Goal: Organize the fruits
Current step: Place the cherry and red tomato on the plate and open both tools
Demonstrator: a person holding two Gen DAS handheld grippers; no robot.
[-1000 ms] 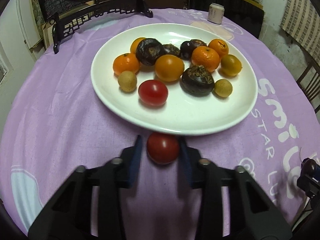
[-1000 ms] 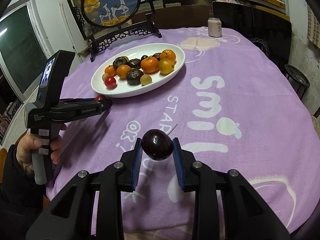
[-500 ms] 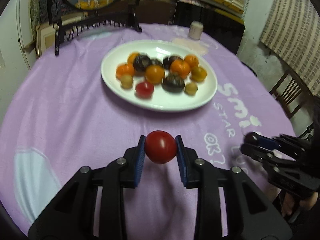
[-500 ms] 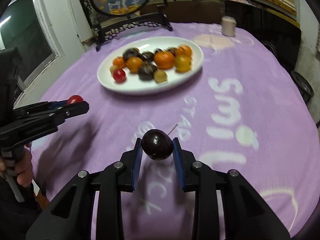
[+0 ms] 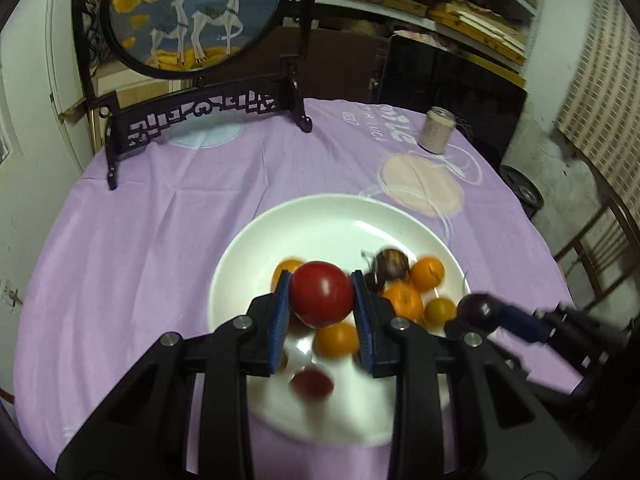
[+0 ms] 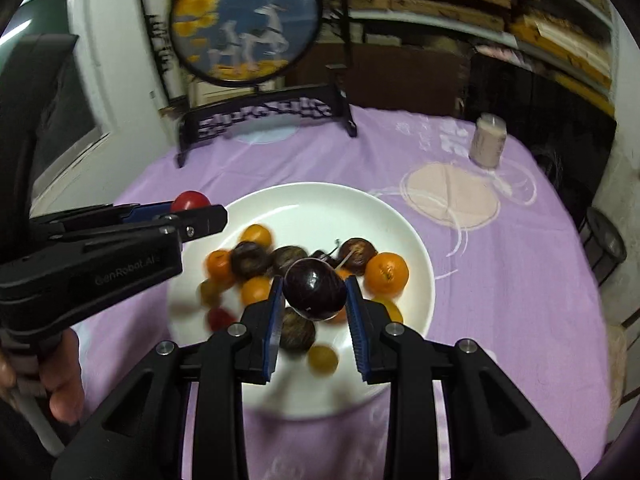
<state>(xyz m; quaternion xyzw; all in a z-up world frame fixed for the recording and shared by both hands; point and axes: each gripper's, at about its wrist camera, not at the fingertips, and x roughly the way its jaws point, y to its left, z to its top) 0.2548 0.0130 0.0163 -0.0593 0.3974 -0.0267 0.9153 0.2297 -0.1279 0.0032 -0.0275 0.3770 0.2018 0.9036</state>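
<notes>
My left gripper [image 5: 322,300] is shut on a red tomato [image 5: 322,294] and holds it above the white plate [image 5: 320,216]. It also shows in the right wrist view [image 6: 192,210] with the tomato [image 6: 190,200] over the plate's left rim. My right gripper [image 6: 314,294] is shut on a dark purple fruit [image 6: 314,290] above the plate [image 6: 332,204]. It shows in the left wrist view [image 5: 486,314] at the plate's right edge with the fruit [image 5: 478,310]. The plate holds several oranges, dark fruits and another tomato [image 5: 312,386].
A round purple-clothed table [image 5: 160,220] carries the plate. A black ornamental stand with a round painted screen [image 5: 196,12] is at the back left. A small can [image 5: 437,130] stands at the back right. A chair [image 5: 600,240] is beyond the right edge.
Both grippers have moved forward and up from over the cloth to above the plate, each still gripping its fruit. The plate now lies directly beneath them.
</notes>
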